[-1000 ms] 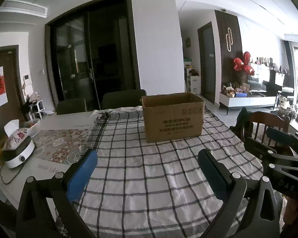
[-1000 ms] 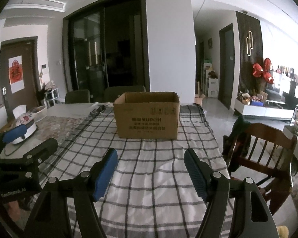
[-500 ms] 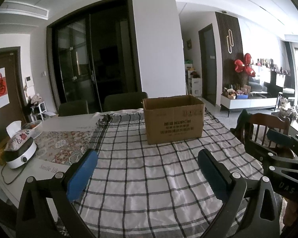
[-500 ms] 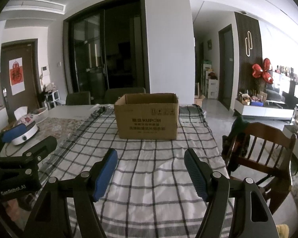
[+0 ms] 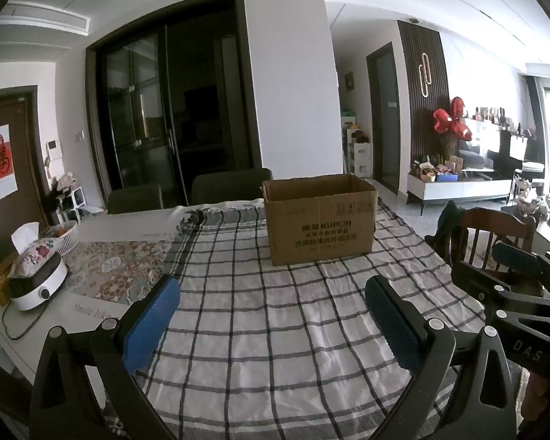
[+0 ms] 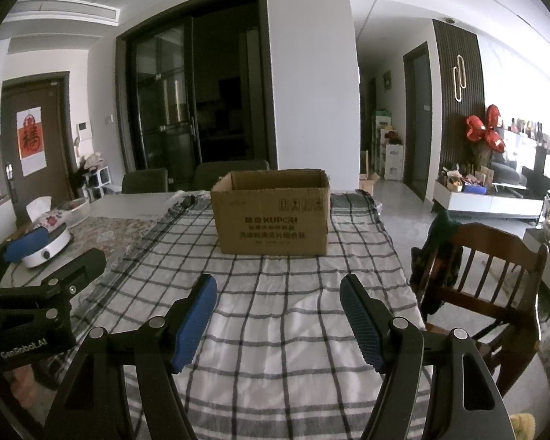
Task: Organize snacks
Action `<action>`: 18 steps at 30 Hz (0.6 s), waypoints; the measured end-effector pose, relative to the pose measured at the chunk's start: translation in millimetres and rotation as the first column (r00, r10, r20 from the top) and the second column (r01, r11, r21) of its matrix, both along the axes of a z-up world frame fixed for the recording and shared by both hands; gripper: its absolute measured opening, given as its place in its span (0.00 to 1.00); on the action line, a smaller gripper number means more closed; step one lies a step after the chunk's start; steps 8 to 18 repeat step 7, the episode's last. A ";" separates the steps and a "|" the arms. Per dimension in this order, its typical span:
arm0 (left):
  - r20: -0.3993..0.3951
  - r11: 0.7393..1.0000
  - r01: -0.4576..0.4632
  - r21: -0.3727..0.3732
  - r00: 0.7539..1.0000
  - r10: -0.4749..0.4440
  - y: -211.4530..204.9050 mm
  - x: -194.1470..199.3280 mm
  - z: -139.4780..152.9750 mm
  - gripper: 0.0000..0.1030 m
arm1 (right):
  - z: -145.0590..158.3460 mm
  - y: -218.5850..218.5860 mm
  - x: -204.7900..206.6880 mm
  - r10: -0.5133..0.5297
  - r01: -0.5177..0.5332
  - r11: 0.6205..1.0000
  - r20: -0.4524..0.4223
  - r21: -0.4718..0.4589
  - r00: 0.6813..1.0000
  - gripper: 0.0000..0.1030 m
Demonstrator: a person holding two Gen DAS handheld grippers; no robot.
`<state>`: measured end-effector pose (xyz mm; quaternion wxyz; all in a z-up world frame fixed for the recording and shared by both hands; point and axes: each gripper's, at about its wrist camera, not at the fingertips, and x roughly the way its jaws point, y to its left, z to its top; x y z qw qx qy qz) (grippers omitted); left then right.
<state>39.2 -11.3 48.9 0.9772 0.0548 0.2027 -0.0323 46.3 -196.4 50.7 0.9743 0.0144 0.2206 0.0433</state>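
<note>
An open brown cardboard box (image 5: 321,222) stands upright on the checked tablecloth (image 5: 275,315) at the far middle of the table; it also shows in the right wrist view (image 6: 271,216). Its inside is hidden from both views. No snacks are in view. My left gripper (image 5: 273,302) is open and empty, held above the cloth well short of the box. My right gripper (image 6: 278,295) is open and empty, side by side with the left one, also short of the box.
A white round appliance (image 5: 36,286) with a floral tissue pouch sits at the table's left edge, with a white basket (image 5: 64,233) behind it. A wooden chair (image 6: 484,275) stands at the right side. Two dark chairs (image 5: 231,185) stand behind the table.
Both views have tilted slightly, so the box sits a little differently in frame. Both grippers stay open and empty.
</note>
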 end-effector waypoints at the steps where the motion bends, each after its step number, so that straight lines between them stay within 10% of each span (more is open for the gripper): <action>1: -0.002 1.000 0.000 -0.001 1.000 0.000 -0.2 0.2 0.6 1.00 | -0.1 0.0 -0.4 0.000 0.000 1.000 -0.002 -0.001 1.000 0.68; 18: -0.002 1.000 -0.002 -0.001 1.000 0.002 0.1 0.8 1.0 1.00 | 0.5 -0.4 -4.2 -0.001 0.001 1.000 -0.003 0.001 1.000 0.68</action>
